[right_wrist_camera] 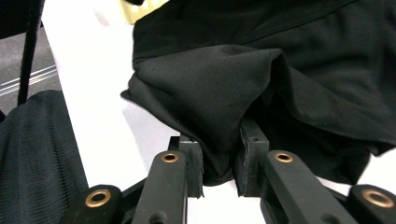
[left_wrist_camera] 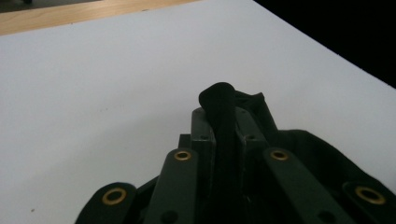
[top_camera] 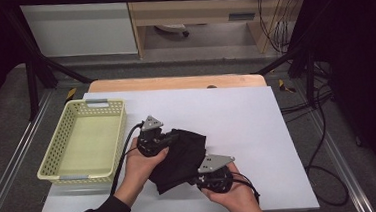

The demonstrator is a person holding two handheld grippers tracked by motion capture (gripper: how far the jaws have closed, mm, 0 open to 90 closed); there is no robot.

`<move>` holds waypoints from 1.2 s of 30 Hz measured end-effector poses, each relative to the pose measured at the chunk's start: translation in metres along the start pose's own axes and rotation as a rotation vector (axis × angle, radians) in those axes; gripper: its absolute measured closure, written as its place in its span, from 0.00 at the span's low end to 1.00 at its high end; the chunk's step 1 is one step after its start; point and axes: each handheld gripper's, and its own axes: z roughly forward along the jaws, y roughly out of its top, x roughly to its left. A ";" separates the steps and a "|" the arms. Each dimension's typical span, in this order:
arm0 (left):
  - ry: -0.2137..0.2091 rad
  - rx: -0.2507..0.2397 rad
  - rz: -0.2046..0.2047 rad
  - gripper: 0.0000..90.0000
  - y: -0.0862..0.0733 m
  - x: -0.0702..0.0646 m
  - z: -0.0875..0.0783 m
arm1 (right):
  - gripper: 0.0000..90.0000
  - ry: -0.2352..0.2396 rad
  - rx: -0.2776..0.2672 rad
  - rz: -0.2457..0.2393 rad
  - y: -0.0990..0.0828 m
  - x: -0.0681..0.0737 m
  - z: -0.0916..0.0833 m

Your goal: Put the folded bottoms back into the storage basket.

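The black cloth [top_camera: 179, 159] lies bunched at the lower centre on the surface [top_camera: 247, 117]. Left gripper [left_wrist_camera: 219, 116] pinches a fold; right gripper [right_wrist_camera: 219, 158] clamps an edge. Soft, light, limp: best held by edges.

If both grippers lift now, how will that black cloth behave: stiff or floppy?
Likely floppy: the black fabric cloth lies rumpled in soft folds on the white table sheet. It probably drapes and sags between the left gripper and right gripper, both clamping folds. It seems light and unlikely to slip.
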 end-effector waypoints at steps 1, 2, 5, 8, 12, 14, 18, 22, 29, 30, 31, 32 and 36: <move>0.003 -0.003 0.004 0.90 0.003 0.001 -0.001 | 0.84 0.006 0.003 -0.004 0.003 -0.001 0.001; 0.000 0.002 0.006 0.90 0.007 0.002 -0.001 | 0.84 0.010 0.003 -0.009 0.005 -0.002 0.001; 0.011 0.003 0.015 0.90 0.015 0.003 -0.004 | 0.84 0.034 0.004 -0.007 0.013 -0.005 0.003; 0.011 0.003 0.016 0.90 0.023 0.006 -0.008 | 0.84 0.052 0.012 -0.008 0.020 -0.007 0.005; 0.013 0.013 0.006 0.90 0.030 0.013 -0.012 | 0.84 0.072 0.013 -0.001 0.030 -0.011 0.006; 0.018 0.008 0.001 0.90 0.033 0.015 -0.014 | 0.85 0.077 0.009 0.000 0.035 -0.013 0.005; 0.023 0.006 0.006 0.90 0.039 0.018 -0.019 | 0.84 0.086 0.013 -0.006 0.046 -0.016 0.004; 0.032 -0.002 0.003 0.90 0.046 0.022 -0.026 | 0.84 0.093 0.010 -0.014 0.057 -0.018 0.002; 0.048 -0.021 -0.001 0.90 0.058 0.031 -0.043 | 0.84 0.108 0.005 -0.033 0.078 -0.019 -0.001; 0.052 -0.023 -0.001 0.90 0.060 0.032 -0.045 | 0.84 0.108 0.004 -0.036 0.081 -0.019 -0.001; 0.054 -0.024 -0.002 0.90 0.061 0.034 -0.047 | 0.84 0.110 0.003 -0.038 0.085 -0.019 -0.001; 0.058 -0.026 -0.006 0.90 0.063 0.035 -0.049 | 0.84 0.112 0.004 -0.043 0.088 -0.019 -0.001; 0.067 -0.026 -0.005 0.90 0.070 0.041 -0.059 | 0.84 0.119 0.004 -0.050 0.101 -0.019 0.002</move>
